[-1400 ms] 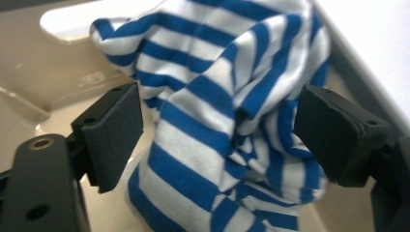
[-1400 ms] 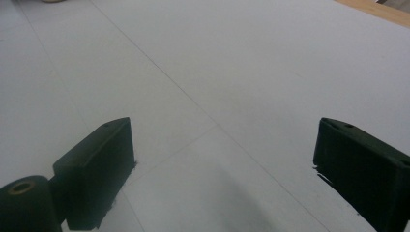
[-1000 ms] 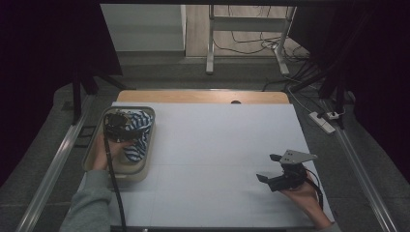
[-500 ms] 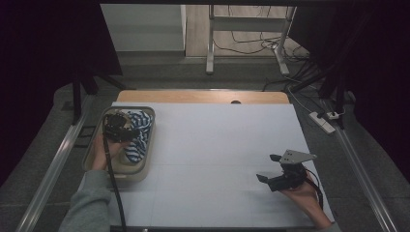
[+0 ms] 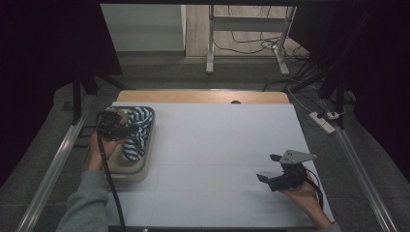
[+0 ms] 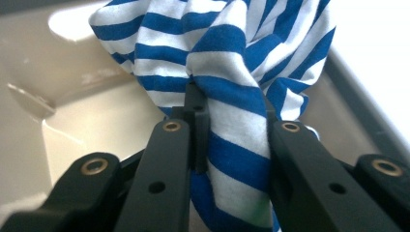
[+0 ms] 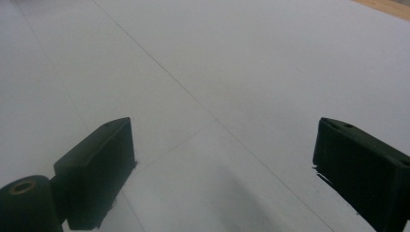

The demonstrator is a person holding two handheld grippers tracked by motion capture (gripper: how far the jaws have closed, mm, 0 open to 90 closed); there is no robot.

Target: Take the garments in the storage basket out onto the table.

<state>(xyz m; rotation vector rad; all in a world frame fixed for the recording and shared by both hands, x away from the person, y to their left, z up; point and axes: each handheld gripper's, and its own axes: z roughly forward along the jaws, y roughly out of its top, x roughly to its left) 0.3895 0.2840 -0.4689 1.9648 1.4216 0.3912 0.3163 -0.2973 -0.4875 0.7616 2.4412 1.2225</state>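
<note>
A blue and white striped cloth [image 5: 137, 133] lies bunched in a beige tray [image 5: 129, 171] at the table's left. My left gripper [image 5: 116, 123] hangs over the tray's far end, held by a hand in a grey sleeve. In the left gripper view the gripper [image 6: 232, 128] is shut on a fold of the cloth [image 6: 232, 58], which rises above the tray's floor [image 6: 87, 111]. My right gripper [image 5: 268, 167] rests low at the front right of the table, open. Between its wide-apart jaws the right gripper [image 7: 222, 145] has just bare white tabletop [image 7: 232, 67].
The white tabletop [image 5: 217, 140] spreads between the two grippers. A wooden strip [image 5: 203, 96] runs along its far edge. Metal rails flank the table, and a power strip [image 5: 323, 122] with cables lies on the floor at the right.
My left gripper has shifted slightly left over the tray with the cloth pinched in it. The right gripper has stayed where it was.
</note>
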